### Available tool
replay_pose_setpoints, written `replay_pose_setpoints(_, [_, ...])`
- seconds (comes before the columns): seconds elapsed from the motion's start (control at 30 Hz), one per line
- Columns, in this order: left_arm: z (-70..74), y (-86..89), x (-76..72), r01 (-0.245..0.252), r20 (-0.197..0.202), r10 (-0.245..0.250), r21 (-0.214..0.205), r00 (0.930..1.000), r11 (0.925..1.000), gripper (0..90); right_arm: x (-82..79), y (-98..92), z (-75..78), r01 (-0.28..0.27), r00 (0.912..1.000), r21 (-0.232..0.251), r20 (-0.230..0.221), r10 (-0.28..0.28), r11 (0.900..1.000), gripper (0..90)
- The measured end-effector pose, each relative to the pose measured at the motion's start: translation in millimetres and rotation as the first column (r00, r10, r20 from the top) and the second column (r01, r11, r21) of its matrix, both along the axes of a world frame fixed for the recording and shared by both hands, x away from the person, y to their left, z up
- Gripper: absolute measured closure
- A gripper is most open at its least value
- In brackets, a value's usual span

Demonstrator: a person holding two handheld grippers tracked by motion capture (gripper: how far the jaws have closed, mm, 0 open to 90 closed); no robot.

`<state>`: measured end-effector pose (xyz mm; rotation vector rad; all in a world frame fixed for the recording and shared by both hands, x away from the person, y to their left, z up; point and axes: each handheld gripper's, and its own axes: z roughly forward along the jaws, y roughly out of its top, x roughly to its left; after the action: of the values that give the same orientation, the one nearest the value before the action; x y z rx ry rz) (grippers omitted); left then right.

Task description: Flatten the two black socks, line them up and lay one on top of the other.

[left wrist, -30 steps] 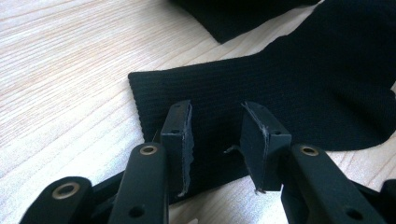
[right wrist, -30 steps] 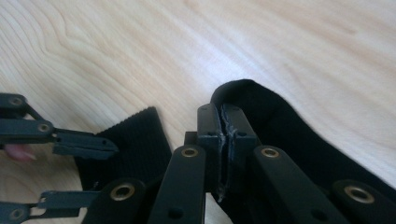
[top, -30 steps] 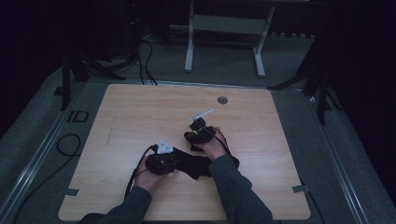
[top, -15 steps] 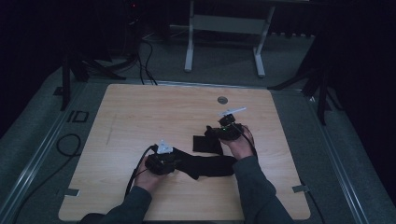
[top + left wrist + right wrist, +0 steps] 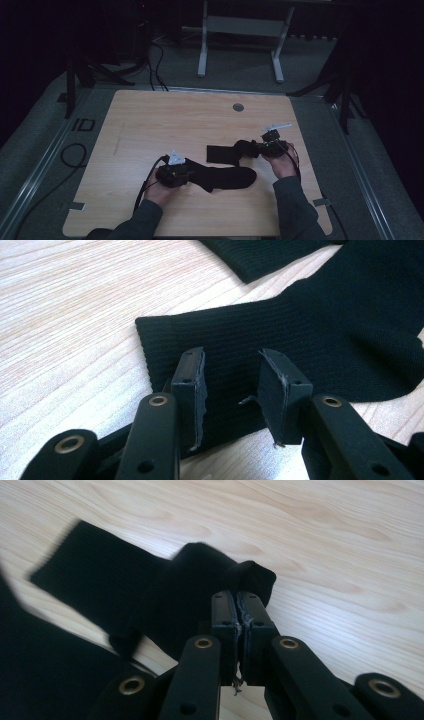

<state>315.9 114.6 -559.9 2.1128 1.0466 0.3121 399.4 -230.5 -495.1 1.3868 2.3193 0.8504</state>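
Observation:
Two black socks lie on the wooden table [image 5: 150, 125]. The nearer sock [image 5: 225, 179] runs right from my left gripper [image 5: 186, 173]. In the left gripper view that gripper [image 5: 231, 365] is open, its pads resting over this sock's ribbed cuff [image 5: 320, 330]. The farther sock [image 5: 225, 151] lies flat with its cuff to the left. My right gripper [image 5: 260, 148] is shut on its bunched end; in the right gripper view the gripper [image 5: 236, 597] pinches a fold of that sock [image 5: 125, 585]. The nearer sock [image 5: 40, 665] darkens the lower left there.
A round grommet [image 5: 238, 107] sits near the table's far edge. A metal stand [image 5: 240, 30] rises on the floor beyond the table. Cables [image 5: 70, 155] lie on the floor at the left. The right table edge is close to my right gripper.
My right gripper has travelled to the right with the farther sock, drawing it off and away from the nearer one. The left gripper has stayed at the nearer sock's cuff.

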Motion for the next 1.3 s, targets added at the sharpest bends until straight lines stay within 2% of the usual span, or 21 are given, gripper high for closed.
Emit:
replay_pose_setpoints(0.13, [-0.2, 0.0, 0.2, 0.001, 0.0, -0.001, -0.002, 1.0, 1.0, 63.7, -0.4, -9.5, -1.7, 0.035, 0.9994, -0.075, 0.004, -0.035, 0.9966, 81.3])
replay_pose_setpoints(0.2, [-0.5, -0.5, 0.4, 0.003, 0.0, -0.003, -0.006, 1.0, 1.0, 63.7, -1.4, -10.5, 0.6, 0.051, 0.9984, -0.121, 0.029, -0.048, 0.9914, 75.7])
replay_pose_setpoints(0.3, [-0.7, -1.2, 0.3, 0.005, 0.002, -0.005, -0.006, 1.0, 1.0, 63.5, -1.6, -5.9, 3.9, 0.031, 0.9983, -0.126, 0.052, -0.025, 0.9916, 71.0])
replay_pose_setpoints(0.4, [-0.8, -1.2, 0.3, 0.006, 0.002, -0.006, -0.006, 1.0, 1.0, 63.5, -1.3, 7.8, 3.5, -0.049, 0.997, -0.101, 0.055, 0.055, 0.9937, 69.1])
replay_pose_setpoints(0.43, [-0.8, -1.3, 0.3, 0.007, 0.003, -0.007, -0.005, 1.0, 1.0, 63.5, -1.2, 14.1, 2.0, -0.084, 0.9946, -0.093, 0.053, 0.09, 0.9921, 68.6])
replay_pose_setpoints(0.5, [-0.8, -1.6, 0.2, 0.009, 0.004, -0.009, -0.004, 1.0, 1.0, 63.4, -0.7, 27.7, -2.3, -0.16, 0.9852, -0.095, 0.048, 0.165, 0.9826, 68.2])
replay_pose_setpoints(0.57, [-0.9, -2.3, 0.1, 0.011, 0.005, -0.011, -0.006, 0.9999, 0.9999, 63.4, 0.9, 41.3, -7.9, -0.242, 0.9688, -0.097, 0.031, 0.246, 0.9654, 68.4])
replay_pose_setpoints(0.6, [-0.8, -2.4, 0.1, 0.012, 0.005, -0.012, -0.005, 0.9999, 0.9999, 63.4, 2.4, 51.2, -12.4, -0.288, 0.9566, -0.111, 0.014, 0.291, 0.9513, 68.2])
replay_pose_setpoints(0.7, [-0.8, -2.6, 0.2, 0.014, 0.003, -0.014, -0.005, 0.9999, 0.9999, 63.3, 6.0, 64.3, -19.1, -0.332, 0.9426, -0.122, -0.005, 0.334, 0.9354, 66.2])
replay_pose_setpoints(0.77, [-0.7, -2.7, 0.2, 0.014, 0.003, -0.014, -0.006, 0.9999, 0.9999, 63.3, 9.2, 72.5, -23.1, -0.35, 0.9363, -0.134, -0.019, 0.351, 0.9271, 64.8])
replay_pose_setpoints(0.83, [-0.7, -3.0, 0.2, 0.014, 0.002, -0.014, -0.006, 0.9999, 0.9999, 63.3, 11.7, 79.4, -26.2, -0.36, 0.9329, -0.14, -0.035, 0.359, 0.9225, 64.9])
replay_pose_setpoints(0.93, [-0.8, -3.3, 0.2, 0.016, 0.003, -0.016, -0.008, 0.9999, 0.9998, 63.2, 14.4, 87.6, -29.5, -0.388, 0.9215, -0.131, -0.05, 0.385, 0.9121, 62.0])
replay_pose_setpoints(1.13, [-0.9, -3.6, 0.1, 0.017, 0.001, -0.017, -0.008, 0.9998, 0.9998, 63.1, 18.3, 97.5, -36.0, -0.414, 0.91, -0.133, -0.078, 0.407, 0.9003, 56.6])
replay_pose_setpoints(1.23, [-0.9, -4.2, 0.0, 0.019, 0.001, -0.019, -0.008, 0.9998, 0.9998, 63.1, 20.8, 101.6, -42.0, -0.409, 0.9122, -0.15, -0.1, 0.397, 0.9002, 47.4])
replay_pose_setpoints(1.3, [-1.1, -4.8, -0.3, 0.019, 0.002, -0.019, -0.011, 0.9998, 0.9998, 63.0, 23.9, 101.3, -44.4, -0.399, 0.9153, -0.122, -0.111, 0.387, 0.9088, 45.3])
